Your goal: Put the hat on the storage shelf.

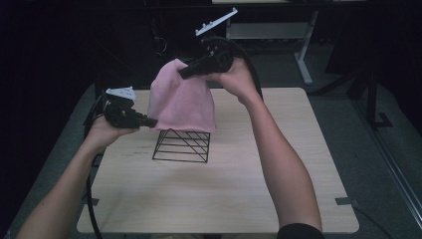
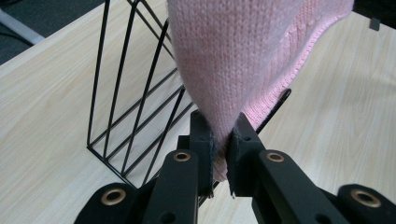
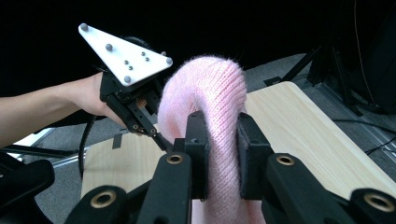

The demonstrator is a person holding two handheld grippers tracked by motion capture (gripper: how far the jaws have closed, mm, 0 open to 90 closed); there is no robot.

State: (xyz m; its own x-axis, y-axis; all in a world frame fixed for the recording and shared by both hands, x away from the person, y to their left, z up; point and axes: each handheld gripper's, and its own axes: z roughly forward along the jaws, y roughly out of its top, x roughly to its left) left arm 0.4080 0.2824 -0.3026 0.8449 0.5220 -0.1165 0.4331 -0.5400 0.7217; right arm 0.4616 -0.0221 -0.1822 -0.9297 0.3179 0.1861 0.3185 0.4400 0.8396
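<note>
Two forearms come in from the near edge of the bench (image 1: 219,199), one to each side. On the left, low and close to the wood, the left claw (image 1: 152,122) is clamped on the bottom corner of a pink knitted hat (image 1: 184,99); in the left gripper view the knit is pinched tight between the pads, with the ribbed hem running off to one side. Just past it, near the middle of the bench, stands a black wire rack (image 1: 181,145), its slanted wires bare at the front. The hat hangs over the rack's top, its hem draped across the upper wires; whether it rests on them I cannot tell. Higher and farther back, the right claw (image 1: 185,72) is clamped on the hat's crown, holding it up well above the bench. Beyond the bench the room is dark, with another desk's legs (image 1: 303,55) showing.
</note>
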